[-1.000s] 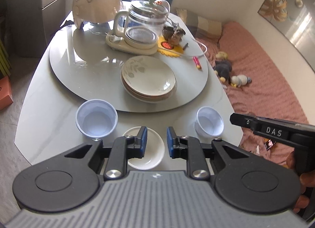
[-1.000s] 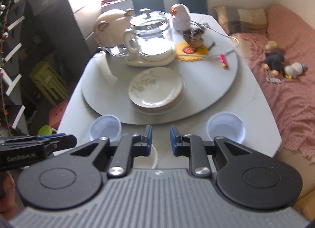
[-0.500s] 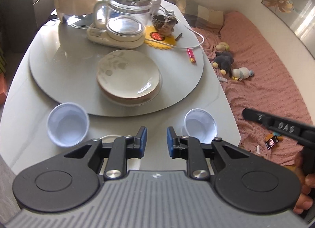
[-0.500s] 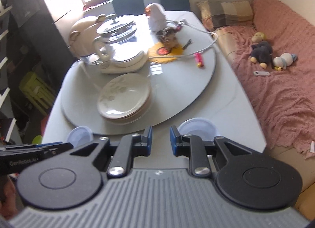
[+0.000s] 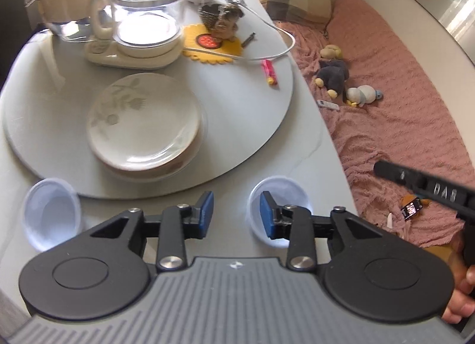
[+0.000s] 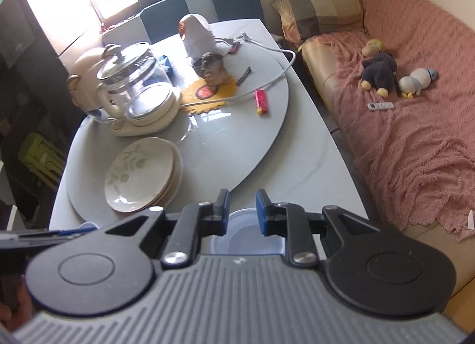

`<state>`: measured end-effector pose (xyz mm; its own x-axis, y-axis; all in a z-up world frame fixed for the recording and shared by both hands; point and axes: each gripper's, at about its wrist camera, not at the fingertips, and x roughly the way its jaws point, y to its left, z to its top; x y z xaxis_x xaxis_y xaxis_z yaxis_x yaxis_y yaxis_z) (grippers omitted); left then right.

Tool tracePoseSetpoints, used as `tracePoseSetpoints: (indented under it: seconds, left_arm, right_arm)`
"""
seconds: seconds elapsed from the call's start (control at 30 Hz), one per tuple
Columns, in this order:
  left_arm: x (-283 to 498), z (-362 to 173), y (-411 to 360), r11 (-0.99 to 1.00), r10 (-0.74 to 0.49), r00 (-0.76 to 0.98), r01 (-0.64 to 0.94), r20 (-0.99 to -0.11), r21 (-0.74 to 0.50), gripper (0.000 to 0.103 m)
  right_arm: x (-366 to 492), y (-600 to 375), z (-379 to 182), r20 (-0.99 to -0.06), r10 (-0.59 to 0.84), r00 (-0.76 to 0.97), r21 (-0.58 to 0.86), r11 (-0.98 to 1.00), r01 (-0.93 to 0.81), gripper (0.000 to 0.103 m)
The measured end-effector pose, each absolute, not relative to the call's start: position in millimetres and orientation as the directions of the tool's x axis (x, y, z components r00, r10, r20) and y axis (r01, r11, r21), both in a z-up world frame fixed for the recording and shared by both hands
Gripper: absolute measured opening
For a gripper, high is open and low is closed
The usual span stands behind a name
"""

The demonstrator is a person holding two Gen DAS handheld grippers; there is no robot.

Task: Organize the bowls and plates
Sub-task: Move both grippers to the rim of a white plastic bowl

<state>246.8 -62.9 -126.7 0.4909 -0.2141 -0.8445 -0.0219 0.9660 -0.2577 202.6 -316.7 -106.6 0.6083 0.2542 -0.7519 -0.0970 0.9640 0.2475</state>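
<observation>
Presently, contents of the table, as seen from beside it:

- Plates: one stack on the round turntable, leaf-patterned plate on top. Stack looks finished; count of plates beneath unclear.
- Bowl, left: pale plastic, on the table's near edge, just off the turntable. Untouched.
- Bowl, right: same kind, near edge, partly behind the right pad of the left tongs. In the right wrist view it sits directly under the right tongs, mostly covered by them.
- Left tongs: pads wide apart, holding nothing, hovering low over the table between the two bowls.
- Right tongs: pads apart with a gap, nothing clamped, poised above the right bowl.
- Kettle, yellow mat, red lighter: on the turntable's far side, not part of the job.

Progress, by judgement: plates gathered; bowls not yet nested or moved. Any dish below the tool bodies is hidden. Left view is blurred, so bowl rims read poorly.
</observation>
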Motion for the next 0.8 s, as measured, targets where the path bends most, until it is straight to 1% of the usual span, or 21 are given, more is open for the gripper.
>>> tracePoseSetpoints:
  seconds: [0.17, 0.23, 0.27, 0.3, 0.37, 0.4, 0.5, 0.67, 0.8]
  left_arm:
    - [286.7, -153.2, -81.7, 0.966, -0.221, 0.442, -0.027, -0.869, -0.259, 0.046]
    - [299.2, -170.2, -89.6, 0.965, -0.227, 0.398, -0.032, -0.889, -0.260, 0.047]
    - [305.7, -181.2, -94.1, 0.966, -0.228, 0.361, -0.035, -0.904, -0.258, 0.047]
    - [310.2, -190.3, -98.9, 0.967, -0.230, 0.328, -0.029, -0.916, -0.253, 0.047]
    - [316.2, -207.5, -107.6, 0.973, -0.216, 0.284, -0.010, -0.934, -0.229, 0.047]
    - [319.1, -214.8, -110.4, 0.976, -0.209, 0.267, -0.010, -0.941, -0.219, 0.047]
    - [327.3, -236.2, -114.1, 0.982, -0.175, 0.229, -0.032, -0.958, -0.187, 0.047]
    - [337.6, -262.0, -112.4, 0.978, -0.175, 0.200, -0.079, -0.964, -0.194, 0.047]
    - [341.0, -280.8, -116.6, 0.977, -0.171, 0.175, -0.096, -0.970, -0.190, 0.047]
  right_arm:
    - [222.7, -336.9, -131.4, -0.782, 0.266, 0.563, 0.263, 0.961, -0.089, 0.024]
    - [229.6, -342.4, -142.5, -0.789, 0.280, 0.547, 0.273, 0.957, -0.097, 0.024]
    - [232.8, -344.5, -147.6, -0.792, 0.280, 0.542, 0.271, 0.958, -0.097, 0.026]
    - [236.4, -346.5, -153.1, -0.798, 0.274, 0.536, 0.267, 0.959, -0.092, 0.032]
    - [242.2, -350.5, -164.1, -0.801, 0.279, 0.530, 0.280, 0.957, -0.082, 0.060]
    - [245.1, -350.8, -169.3, -0.802, 0.292, 0.522, 0.291, 0.953, -0.087, 0.065]
    - [254.5, -349.0, -188.4, -0.816, 0.338, 0.469, 0.320, 0.940, -0.122, 0.064]
    - [270.2, -344.2, -217.9, -0.843, 0.380, 0.381, 0.359, 0.925, -0.126, 0.064]
    - [276.8, -338.1, -235.7, -0.860, 0.371, 0.352, 0.351, 0.929, -0.121, 0.063]
